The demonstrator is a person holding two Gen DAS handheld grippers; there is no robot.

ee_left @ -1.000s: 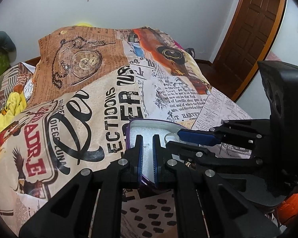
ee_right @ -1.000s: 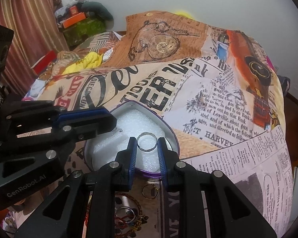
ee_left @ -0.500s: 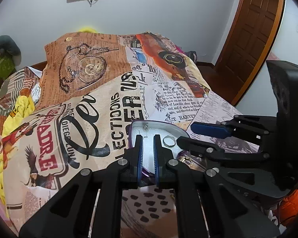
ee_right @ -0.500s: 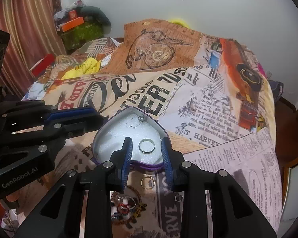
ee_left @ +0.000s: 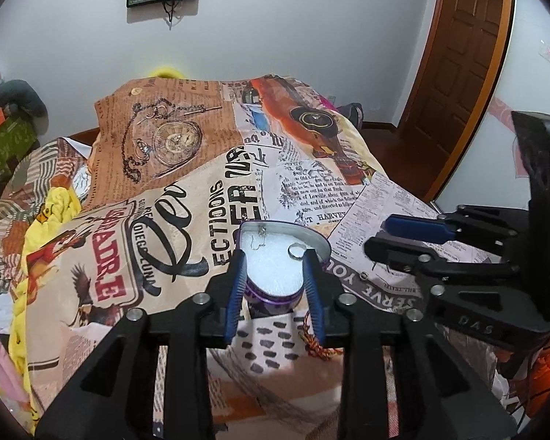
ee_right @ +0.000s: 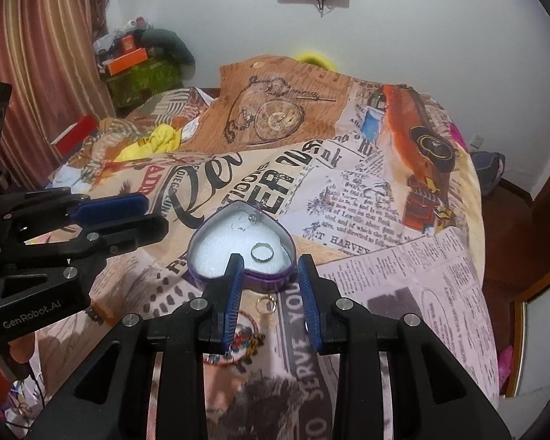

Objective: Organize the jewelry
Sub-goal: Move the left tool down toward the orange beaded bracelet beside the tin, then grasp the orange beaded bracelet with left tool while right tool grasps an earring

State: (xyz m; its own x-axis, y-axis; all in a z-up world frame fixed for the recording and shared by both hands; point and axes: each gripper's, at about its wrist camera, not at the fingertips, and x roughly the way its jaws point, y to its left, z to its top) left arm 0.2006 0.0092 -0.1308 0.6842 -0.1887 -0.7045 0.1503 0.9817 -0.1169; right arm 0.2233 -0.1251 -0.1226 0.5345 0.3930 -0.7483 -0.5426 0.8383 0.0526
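A purple heart-shaped tin [ee_right: 271,281] with white foam lining sits on the printed bedspread; it also shows in the left wrist view [ee_left: 275,299]. A silver ring [ee_right: 262,252] lies on the foam, also seen in the left wrist view [ee_left: 296,251], and a small earring [ee_right: 251,219] lies near the tin's far end. My right gripper [ee_right: 271,262] is open and empty just in front of the tin. My left gripper [ee_left: 275,256] is open, its fingers standing either side of the tin's near end. A gold ring [ee_right: 266,304] and a beaded bracelet [ee_right: 238,341] lie on the bedspread below the tin.
The bedspread [ee_right: 366,190] covers a bed that drops off at the right towards a wooden floor and door [ee_left: 462,58]. Boxes and clutter [ee_right: 139,66] stand at the back left by a curtain. A red-yellow cord [ee_left: 313,341] lies near the tin.
My right gripper opened and let go of the silver ring, which now lies in the tin, then drew back. My left gripper opened wide and also pulled back and up.
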